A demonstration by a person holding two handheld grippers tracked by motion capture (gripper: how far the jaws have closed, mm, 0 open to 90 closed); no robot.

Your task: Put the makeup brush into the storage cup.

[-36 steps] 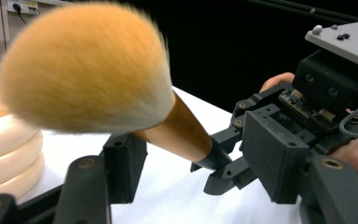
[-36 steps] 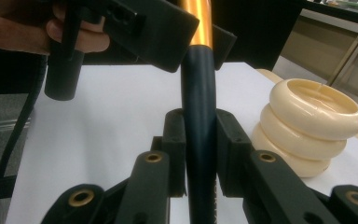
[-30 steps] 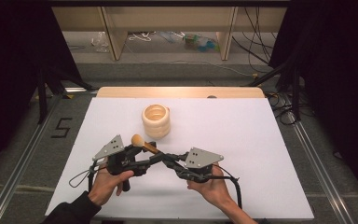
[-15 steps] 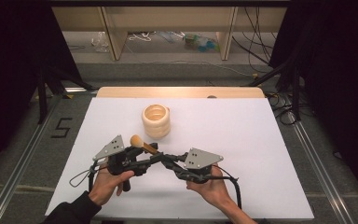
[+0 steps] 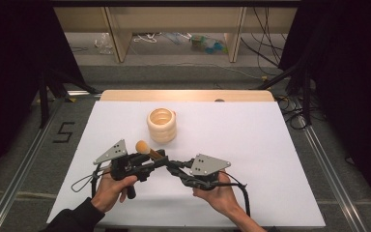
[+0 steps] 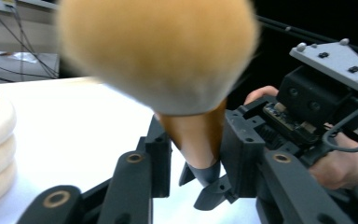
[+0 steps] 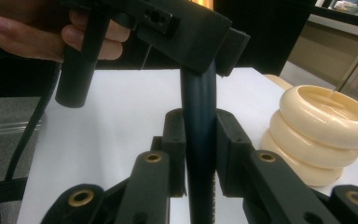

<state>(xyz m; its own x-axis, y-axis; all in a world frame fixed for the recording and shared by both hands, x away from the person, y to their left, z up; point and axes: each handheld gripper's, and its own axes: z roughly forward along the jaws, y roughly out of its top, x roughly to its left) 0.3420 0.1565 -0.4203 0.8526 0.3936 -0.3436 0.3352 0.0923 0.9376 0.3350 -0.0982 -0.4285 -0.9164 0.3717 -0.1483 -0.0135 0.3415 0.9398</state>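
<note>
Held above the near middle of the white worktop (image 5: 270, 145): a makeup brush (image 5: 147, 149), right gripper (image 5: 176, 166) clamped on its dark handle, left gripper (image 5: 157, 157) just closing on the orange ferrule, pads touching. Cream ringed holder (image 5: 162, 125) just beyond, toward the far edge. A "5" (image 5: 64, 132) marked on the floor left.

A cream ringed holder (image 5: 162, 124) stands on the white table (image 5: 251, 159) (cables (image 5: 154, 37) litter the floor beyond).
</note>
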